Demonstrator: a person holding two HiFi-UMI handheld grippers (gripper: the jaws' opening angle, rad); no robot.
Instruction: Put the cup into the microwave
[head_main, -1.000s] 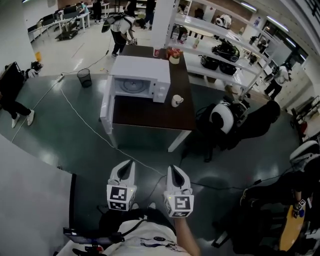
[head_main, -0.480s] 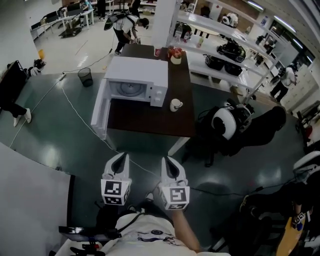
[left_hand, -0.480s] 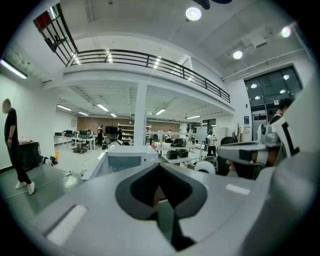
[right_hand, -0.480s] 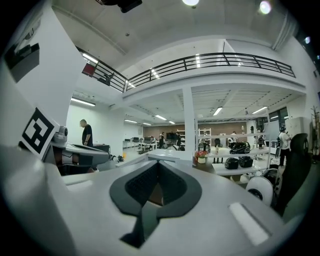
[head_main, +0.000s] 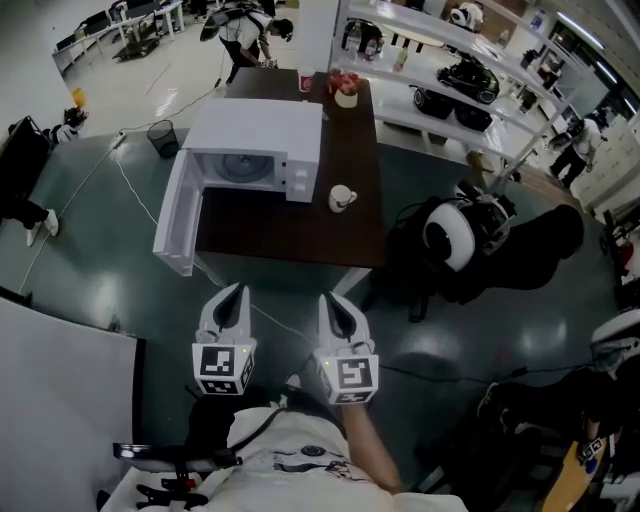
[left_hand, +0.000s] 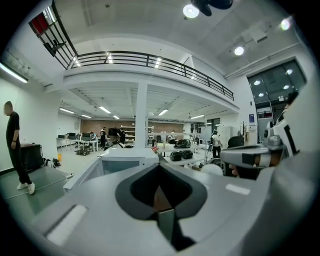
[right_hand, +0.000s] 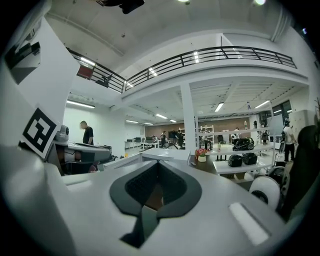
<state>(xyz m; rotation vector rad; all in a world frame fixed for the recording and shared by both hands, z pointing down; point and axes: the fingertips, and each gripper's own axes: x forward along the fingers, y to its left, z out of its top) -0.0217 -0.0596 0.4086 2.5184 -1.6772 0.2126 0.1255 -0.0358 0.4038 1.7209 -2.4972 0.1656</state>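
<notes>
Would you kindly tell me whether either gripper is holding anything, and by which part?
Nothing is held: the left gripper and right gripper both have their jaws together, empty. The cup stands untouched on the table, beside the microwave.

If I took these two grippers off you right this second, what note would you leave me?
Left gripper: jaws together, empty.
Right gripper: jaws together, empty. Both hang short of the table.
Cup: upright on the table, right of the microwave, untouched.
Microwave door: swung open.
Done: nothing with the cup yet.
Left: reach the table, grip the cup, set it inside the microwave.
</notes>
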